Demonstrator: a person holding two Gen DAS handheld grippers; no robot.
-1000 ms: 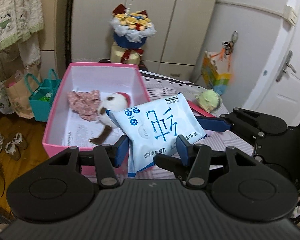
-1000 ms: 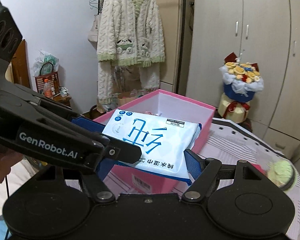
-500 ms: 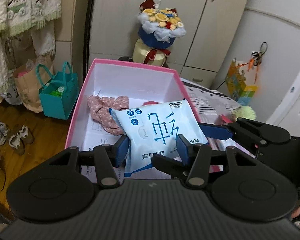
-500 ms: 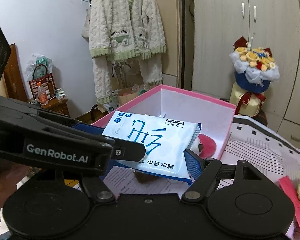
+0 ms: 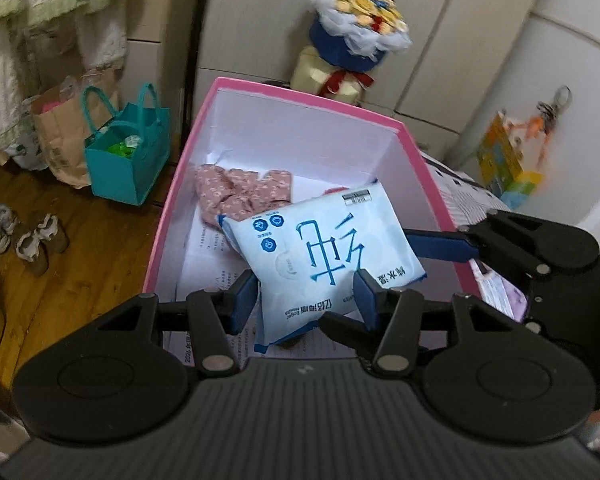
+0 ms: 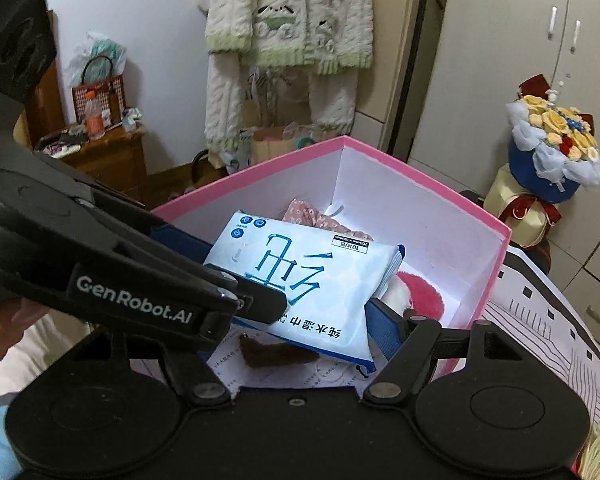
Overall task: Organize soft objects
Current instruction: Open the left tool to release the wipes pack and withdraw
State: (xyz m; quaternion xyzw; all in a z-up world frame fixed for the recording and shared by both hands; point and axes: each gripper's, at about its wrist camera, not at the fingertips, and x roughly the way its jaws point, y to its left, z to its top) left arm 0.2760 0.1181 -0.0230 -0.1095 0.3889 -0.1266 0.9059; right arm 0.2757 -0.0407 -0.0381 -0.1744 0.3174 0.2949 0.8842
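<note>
A pale blue pack of wet wipes (image 5: 324, 256) (image 6: 300, 272) hangs tilted over the inside of the pink box (image 5: 300, 96) (image 6: 420, 176). My left gripper (image 5: 305, 296) is shut on its near lower part. My right gripper (image 6: 312, 320) is shut on it across its width, one blue finger (image 5: 440, 244) reaching in from the right. In the right wrist view the left gripper's black body crosses the pack's left side. Inside the box lie a floral pink cloth (image 5: 240, 192) (image 6: 308, 212) and a plush toy with a red hat (image 6: 416, 296), mostly hidden under the pack.
A teal bag (image 5: 128, 156), a paper bag (image 5: 56, 128) and shoes (image 5: 20, 236) sit on the wooden floor left of the box. A flower bouquet (image 5: 356, 40) (image 6: 552, 148) stands behind it. Striped cloth (image 6: 540, 320) covers the table on the right.
Both grippers have carried the pack from the box's right rim to over its inside and lower. The plush toy is now mostly covered by the pack.
</note>
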